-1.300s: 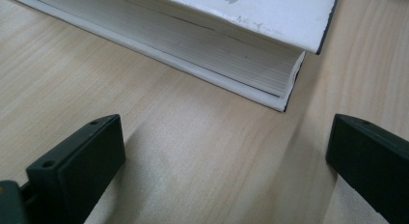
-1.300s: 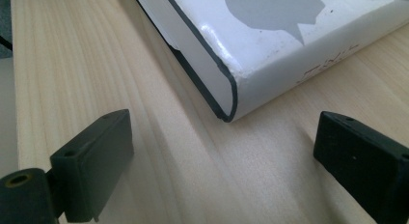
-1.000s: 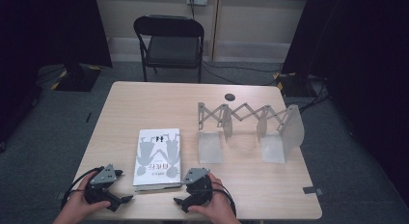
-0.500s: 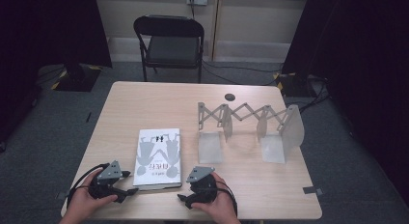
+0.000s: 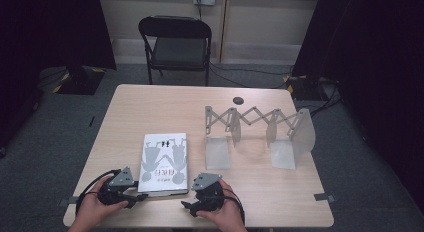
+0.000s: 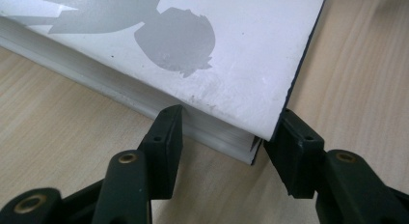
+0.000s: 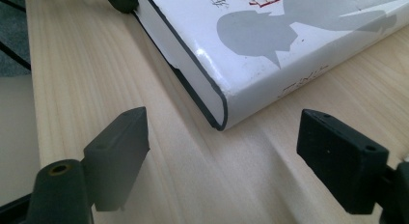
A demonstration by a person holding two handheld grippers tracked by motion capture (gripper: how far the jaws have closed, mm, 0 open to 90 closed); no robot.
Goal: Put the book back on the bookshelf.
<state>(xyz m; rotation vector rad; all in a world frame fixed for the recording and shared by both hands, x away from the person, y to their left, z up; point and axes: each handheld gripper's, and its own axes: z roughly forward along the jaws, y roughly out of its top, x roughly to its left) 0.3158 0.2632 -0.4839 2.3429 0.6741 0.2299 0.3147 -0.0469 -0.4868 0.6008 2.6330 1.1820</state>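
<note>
A white hardcover book (image 5: 165, 159) with grey figures on its cover lies flat on the table near the front edge. My left gripper (image 5: 141, 196) is at the book's near-left corner. In the left gripper view its jaws have just been closing and now straddle that corner of the book (image 6: 193, 40). The pads sit right at its two edges, with no clear squeeze. My right gripper (image 5: 188, 205) rests on the table by the near-right corner. It is open, and the spine corner of the book (image 7: 289, 31) lies just beyond its fingertips.
On the wooden table (image 5: 165, 107), right of the book, stands a grey folding accordion rack (image 5: 260, 124) with upright panels. A small dark disc (image 5: 238, 100) lies near the far edge. A black folding chair (image 5: 175, 42) stands behind the table.
My left gripper has slid right, up to the book's corner, and its jaws have narrowed around it. The right gripper and the book have stayed put.
</note>
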